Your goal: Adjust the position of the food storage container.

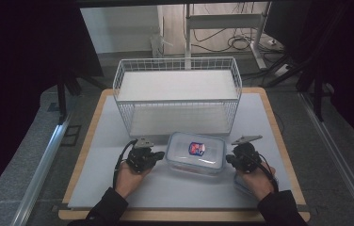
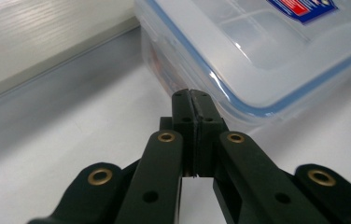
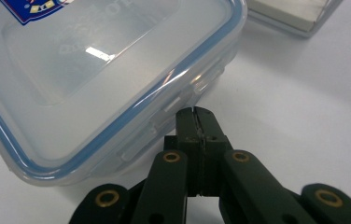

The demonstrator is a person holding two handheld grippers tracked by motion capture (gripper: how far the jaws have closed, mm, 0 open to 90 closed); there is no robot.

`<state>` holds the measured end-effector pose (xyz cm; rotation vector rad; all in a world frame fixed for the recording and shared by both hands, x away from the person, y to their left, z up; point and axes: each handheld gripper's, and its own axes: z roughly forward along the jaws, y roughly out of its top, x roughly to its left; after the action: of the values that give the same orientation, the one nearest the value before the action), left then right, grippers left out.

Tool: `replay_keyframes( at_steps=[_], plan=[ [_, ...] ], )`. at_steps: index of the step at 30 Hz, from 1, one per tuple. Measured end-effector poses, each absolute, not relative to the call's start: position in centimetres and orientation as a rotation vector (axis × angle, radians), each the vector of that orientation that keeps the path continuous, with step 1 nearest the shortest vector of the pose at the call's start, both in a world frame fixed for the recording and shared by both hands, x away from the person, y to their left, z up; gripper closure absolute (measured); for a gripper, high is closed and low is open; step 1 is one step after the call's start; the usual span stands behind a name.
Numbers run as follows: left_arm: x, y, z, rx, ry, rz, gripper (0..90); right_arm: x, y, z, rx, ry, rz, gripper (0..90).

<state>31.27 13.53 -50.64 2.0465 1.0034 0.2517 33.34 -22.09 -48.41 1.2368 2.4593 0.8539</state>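
Observation:
A clear plastic box (image 1: 195,153) with a blue-edged lid and a red and blue label lies on the white table top (image 1: 118,141), near the front. My left gripper (image 1: 157,156) is at its left side and my right gripper (image 1: 230,159) at its right side, each in a hand. In the left gripper view the jaws (image 2: 191,95) are pressed together with nothing between them, tips at the box's wall (image 2: 239,56) just under the lid rim. In the right gripper view the shut jaws (image 3: 194,114) point at a side latch flap of the box (image 3: 94,70).
A white wire basket (image 1: 177,94) with a white shelf stands at the back of the table, just behind the box. The table top has a wooden border (image 1: 278,136). Beyond it are dark floor, metal rails and cables.

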Motion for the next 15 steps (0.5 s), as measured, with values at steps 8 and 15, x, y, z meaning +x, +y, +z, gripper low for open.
replay_keyframes(
  at_steps=[8, 15],
  plan=[
    [30.6, 14.5, -50.6, 2.048, 1.019, 0.266, 89.9, 34.5, -20.7, -48.5, 1.213, 2.465, 0.839, 90.0],
    [29.3, 15.9, -50.5, 2.052, 1.062, 0.297, 90.0, 35.0, -19.0, -48.6, 1.168, 2.488, 0.836, 90.0]
  ],
)
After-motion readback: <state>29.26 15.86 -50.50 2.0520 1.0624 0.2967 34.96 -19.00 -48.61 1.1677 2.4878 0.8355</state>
